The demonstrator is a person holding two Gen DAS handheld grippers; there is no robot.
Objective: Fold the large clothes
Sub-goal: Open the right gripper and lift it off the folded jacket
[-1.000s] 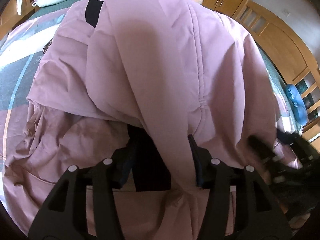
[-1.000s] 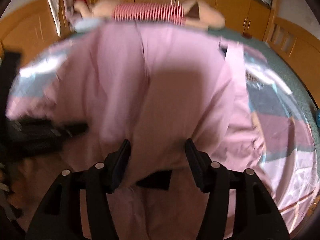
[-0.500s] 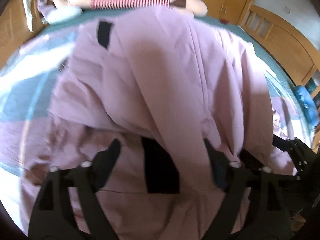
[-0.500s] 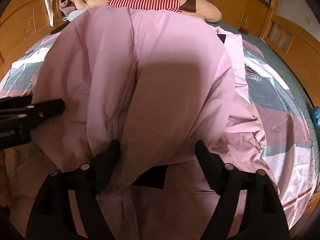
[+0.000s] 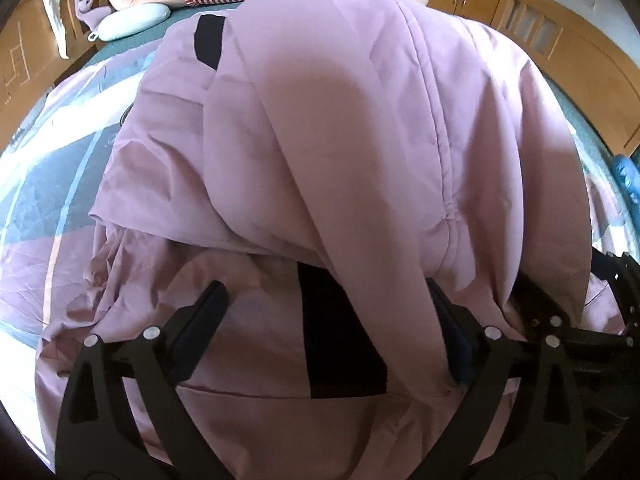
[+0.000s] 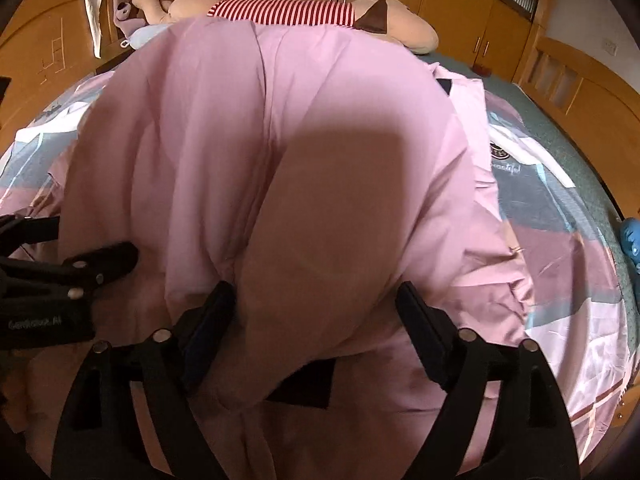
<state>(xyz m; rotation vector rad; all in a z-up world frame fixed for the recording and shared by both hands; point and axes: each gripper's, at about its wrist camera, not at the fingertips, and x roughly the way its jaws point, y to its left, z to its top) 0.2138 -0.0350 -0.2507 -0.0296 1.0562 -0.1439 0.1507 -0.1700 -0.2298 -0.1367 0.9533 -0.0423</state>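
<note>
- The pink garment point(image 5: 360, 152) lies spread over the bed point(image 5: 44, 184), its far end up by the striped plush toy point(image 6: 280, 10) at the bed's head, its near end under both grippers. One layer is folded over toward the near side and billows above the flatter layer beneath.
- The left gripper point(image 5: 324, 324) has just been opening, and its fingers point(image 5: 200, 328) now stand wide apart. A drooping lobe of the garment hangs between them, close against the right-hand finger, but nothing is pinched.
- The right gripper point(image 6: 316, 320) has also just been opening. Its fingers point(image 6: 420, 332) stand apart on either side of another lobe of the folded layer, with no squeeze visible.
- By my reading, the step in hand is letting go of the folded-over layer so that it settles on the garment's near half.
- To do it well, draw both grippers back toward the near edge of the garment together, so neither snags the fabric and pulls the fold askew.
- The black patch point(image 5: 340, 340) on the lower layer, just under the folded edge, is a handy check: the edge should land square across it, not slanted.
- The fold looks puffy with trapped air, so it likely needs pressing flat from the middle of the garment outward before the next fold.
- The crumpled left edge of the garment probably wants smoothing first.
</note>
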